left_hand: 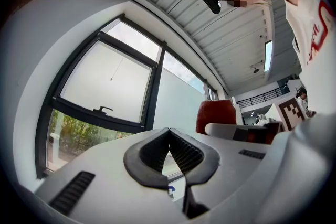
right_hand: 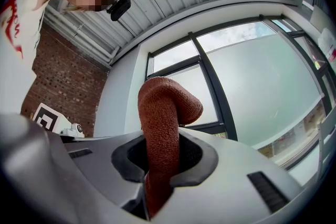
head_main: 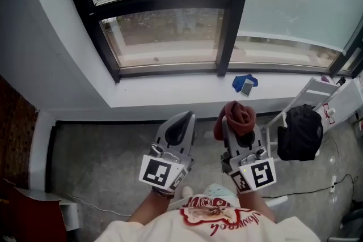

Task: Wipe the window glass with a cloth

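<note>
The tall, dark-framed window glass (head_main: 164, 25) fills the upper half of the head view, above a white sill (head_main: 170, 93). Both tools sit low in the frame, well short of the pane. The right hand-held gripper (head_main: 237, 126) is clamped on a rust-red knitted cloth (head_main: 241, 113), which bulges above its jaws at lower centre-right. Just left of it, the left hand-held gripper (head_main: 182, 119) has its jaws pressed together on nothing. Wiping seems not yet begun. The next move likely calls for lifting the cloth up to the glass and pressing it flat.

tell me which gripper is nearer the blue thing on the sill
Right. The right gripper, shut on the cloth, is just short of the blue thing; the left gripper is farther off, to its left.
</note>
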